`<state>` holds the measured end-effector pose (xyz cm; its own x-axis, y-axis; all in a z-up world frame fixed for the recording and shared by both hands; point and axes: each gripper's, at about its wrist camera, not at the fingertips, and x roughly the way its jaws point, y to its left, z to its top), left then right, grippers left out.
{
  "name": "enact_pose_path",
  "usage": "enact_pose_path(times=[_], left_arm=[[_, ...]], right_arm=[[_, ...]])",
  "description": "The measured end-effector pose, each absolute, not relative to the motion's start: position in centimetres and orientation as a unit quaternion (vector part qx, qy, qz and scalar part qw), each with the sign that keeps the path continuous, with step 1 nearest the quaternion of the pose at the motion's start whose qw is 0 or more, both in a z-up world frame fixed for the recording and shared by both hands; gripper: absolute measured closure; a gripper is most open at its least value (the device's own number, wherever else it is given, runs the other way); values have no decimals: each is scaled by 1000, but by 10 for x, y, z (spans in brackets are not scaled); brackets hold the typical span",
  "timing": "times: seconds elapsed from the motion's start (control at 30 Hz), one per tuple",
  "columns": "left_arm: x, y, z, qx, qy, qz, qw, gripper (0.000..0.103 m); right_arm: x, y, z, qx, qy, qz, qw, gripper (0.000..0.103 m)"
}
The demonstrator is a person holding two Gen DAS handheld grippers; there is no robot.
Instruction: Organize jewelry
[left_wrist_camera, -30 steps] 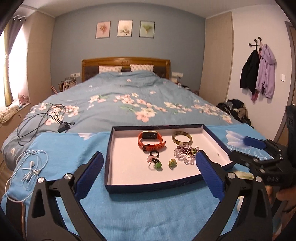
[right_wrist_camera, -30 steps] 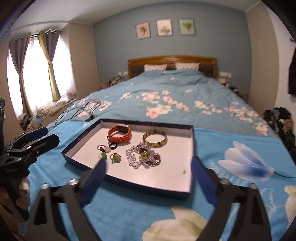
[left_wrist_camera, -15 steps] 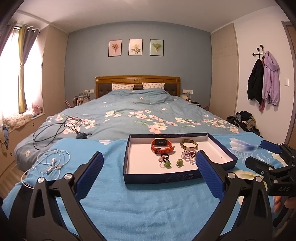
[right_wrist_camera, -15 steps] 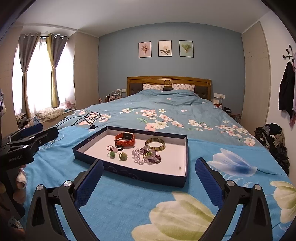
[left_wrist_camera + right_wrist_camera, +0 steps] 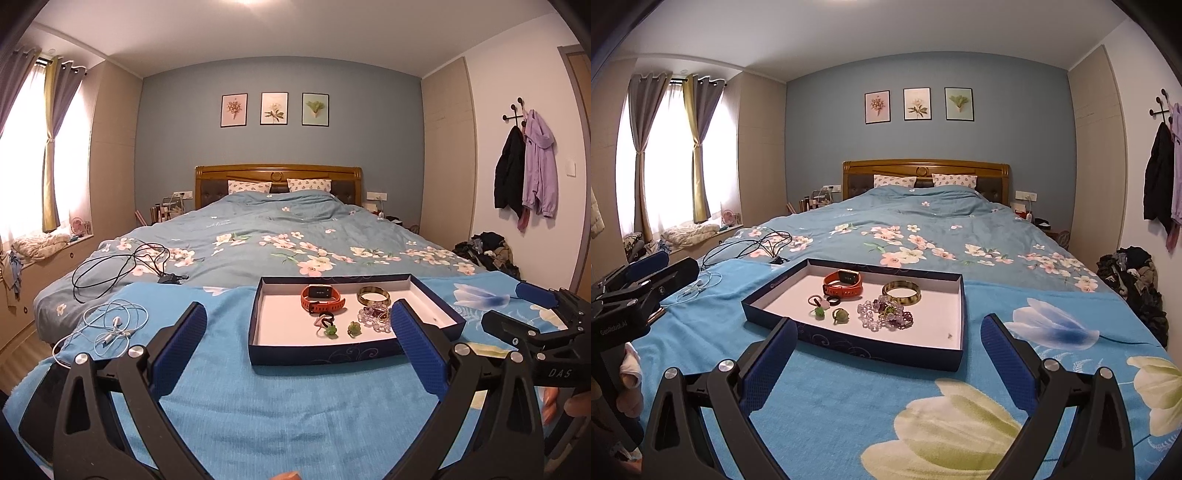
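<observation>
Filling most of both views, a wide bed under a grey-blue quilt printed with pale blossoms runs back to a carved wooden headboard at centre frame. A bright blue terry blanket with big white flowers covers the near end of the bed, across the lower half of each view.

On that blanket sits a shallow navy cardboard box lid with a white inside, right of centre in the left wrist view and centre-left in the right wrist view. All the jewelry lies inside it: an orange rubber smartwatch toward the far wall of the lid, a gold-toned bangle just beside it to the right, a heap of clear and purple beaded bracelets in front of the bangle, and several small rings, two with green stones, in front of the watch.

The left tongs stand at the bottom of their own view, blue pads spread wide and holding nothing. The right tongs are likewise spread wide and empty, their pads framing the lid's near wall.

A black coiled cable lies on the quilt at middle left, and a white earphone cord on the blanket below it.
</observation>
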<state>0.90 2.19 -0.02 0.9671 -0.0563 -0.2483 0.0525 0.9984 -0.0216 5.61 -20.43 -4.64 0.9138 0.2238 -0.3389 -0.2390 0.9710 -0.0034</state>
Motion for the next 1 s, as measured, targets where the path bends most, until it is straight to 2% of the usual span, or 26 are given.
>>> enact_pose_path(times=[1.0], left_arm=[[7,22,-6,-17,123,-21,992,5]], right_arm=[[51,-205,-48,-19,167,115,979,7]])
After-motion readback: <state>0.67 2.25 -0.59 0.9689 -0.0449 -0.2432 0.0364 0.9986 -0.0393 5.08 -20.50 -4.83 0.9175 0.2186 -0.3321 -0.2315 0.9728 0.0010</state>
